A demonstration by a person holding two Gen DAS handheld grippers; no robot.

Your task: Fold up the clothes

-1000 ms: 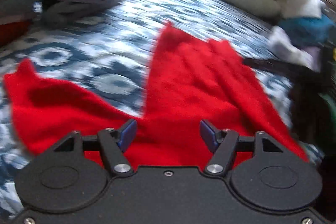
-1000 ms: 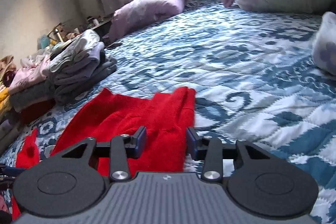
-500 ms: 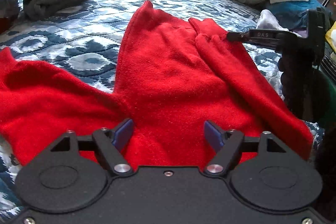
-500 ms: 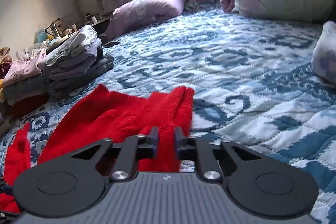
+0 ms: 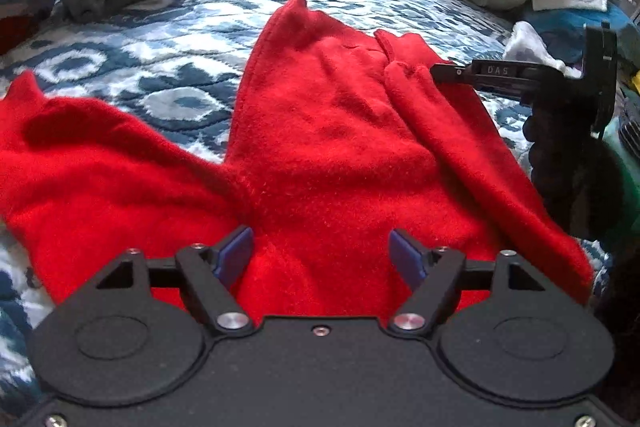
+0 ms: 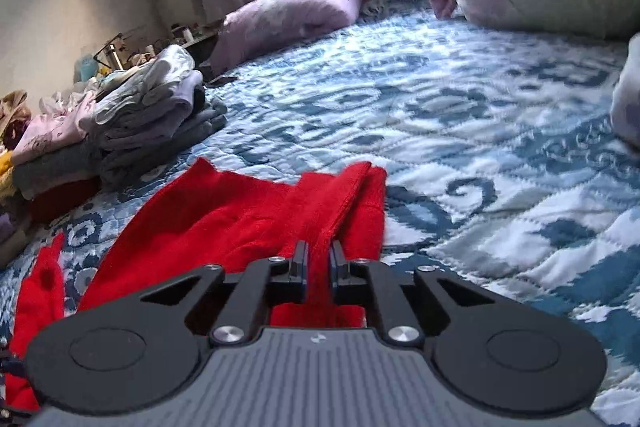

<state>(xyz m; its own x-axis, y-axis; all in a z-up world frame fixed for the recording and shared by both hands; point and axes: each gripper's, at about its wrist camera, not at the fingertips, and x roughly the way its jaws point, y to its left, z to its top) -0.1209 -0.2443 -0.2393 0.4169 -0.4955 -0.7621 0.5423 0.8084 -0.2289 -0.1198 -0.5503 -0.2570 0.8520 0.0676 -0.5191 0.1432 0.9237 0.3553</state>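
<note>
I see the red garment (image 5: 332, 147) spread on the blue and white patterned bedspread (image 6: 460, 131), a fuzzy, bright red knit that lies mostly flat but rumpled. One part of it runs off to the left as a long flap, with a dark fold shadow near its far end, and the main body rises away from me to a pointed corner. Along its right side the cloth is doubled over into a thick rolled ridge. My left gripper (image 5: 322, 253) hangs low over the near edge of the garment with its blue-padded fingers (image 5: 236, 255) spread wide and nothing between them. My right gripper (image 6: 319, 261) has its fingers pinched nearly together on a raised fold of the red cloth at the garment's right edge. A stack of folded clothes (image 6: 152, 115) in grey and lilac sits well apart on the bedspread, and a lilac pillow (image 6: 288, 15) lies beyond it.
</note>
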